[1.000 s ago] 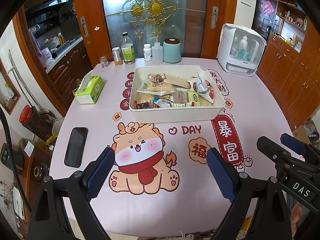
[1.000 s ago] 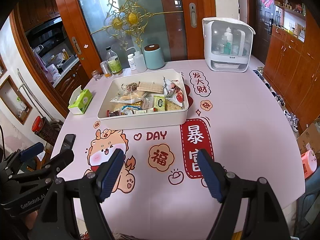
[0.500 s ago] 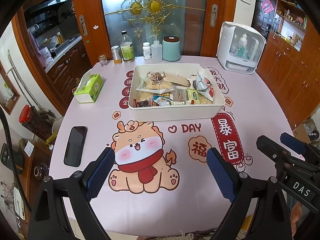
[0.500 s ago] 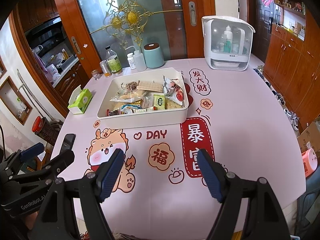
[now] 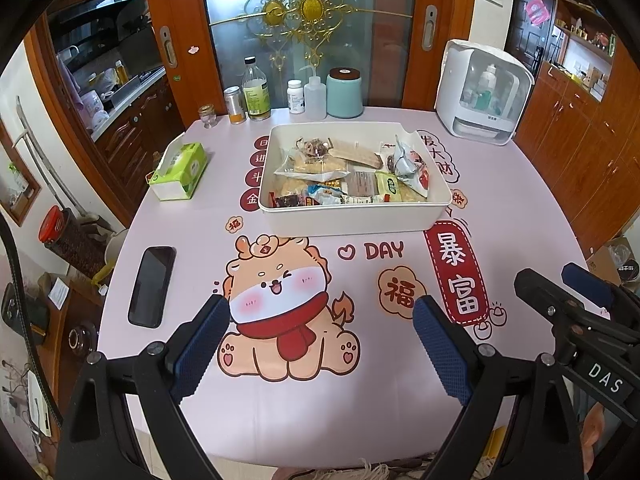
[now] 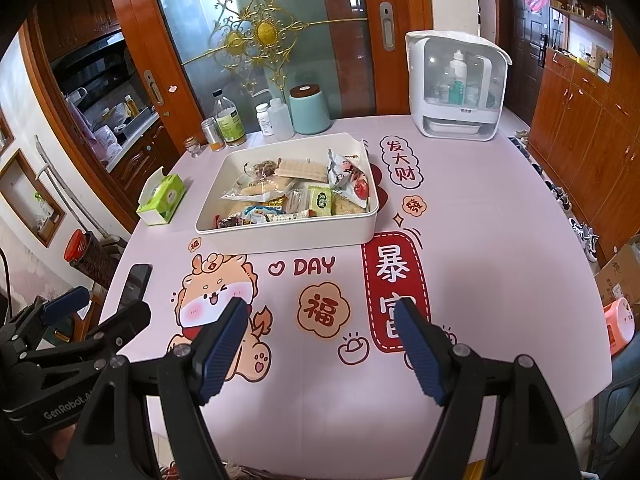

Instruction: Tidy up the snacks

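Printed words on tablecloth and gripper bodies

"DAY" beside a heart and "暴富" in a red panel on the tablecloth point(image 5: 312, 412) just in front of the white bin point(image 5: 352, 222); "福" on a cloud shape nearer still; "发大财" at the bin's right. "DAS" on the right gripper point(image 5: 608, 372); "GenRobot.A…" on the left gripper point(image 6: 60, 408).

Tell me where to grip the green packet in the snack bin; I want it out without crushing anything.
Judging by its pose, take the green packet by its upper edge, coming straight down from above. It lies flat, wedged among other wrappers near the white bin's front wall, so its sides look blocked.
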`<state>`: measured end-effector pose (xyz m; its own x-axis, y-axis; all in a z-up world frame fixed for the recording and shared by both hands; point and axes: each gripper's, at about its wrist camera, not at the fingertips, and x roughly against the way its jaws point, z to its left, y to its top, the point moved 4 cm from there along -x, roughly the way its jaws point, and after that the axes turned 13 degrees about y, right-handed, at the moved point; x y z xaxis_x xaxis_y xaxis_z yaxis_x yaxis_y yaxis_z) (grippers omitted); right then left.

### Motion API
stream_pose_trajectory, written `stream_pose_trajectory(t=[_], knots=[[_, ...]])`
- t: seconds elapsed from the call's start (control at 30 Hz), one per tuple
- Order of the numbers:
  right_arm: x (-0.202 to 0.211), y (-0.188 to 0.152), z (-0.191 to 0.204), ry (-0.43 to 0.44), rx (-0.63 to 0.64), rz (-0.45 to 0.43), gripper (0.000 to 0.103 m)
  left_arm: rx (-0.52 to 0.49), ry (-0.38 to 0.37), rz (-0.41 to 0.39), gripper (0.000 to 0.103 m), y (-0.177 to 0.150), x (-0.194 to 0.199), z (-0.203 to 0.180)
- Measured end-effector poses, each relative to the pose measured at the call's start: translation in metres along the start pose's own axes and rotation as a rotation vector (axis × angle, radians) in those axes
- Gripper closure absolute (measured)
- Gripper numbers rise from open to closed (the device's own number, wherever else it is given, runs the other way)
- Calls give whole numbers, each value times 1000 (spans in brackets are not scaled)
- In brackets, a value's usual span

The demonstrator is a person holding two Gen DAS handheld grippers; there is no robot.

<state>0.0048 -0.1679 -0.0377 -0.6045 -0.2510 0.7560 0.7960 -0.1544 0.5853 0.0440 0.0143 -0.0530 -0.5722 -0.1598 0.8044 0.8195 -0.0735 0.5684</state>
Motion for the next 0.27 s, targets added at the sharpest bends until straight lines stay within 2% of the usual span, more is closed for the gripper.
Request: stream_pose_trajectory(t=[0.27], knots=[[-1,-2,2,1,0,2,27,-1,3,9,11,-1,0,-1]])
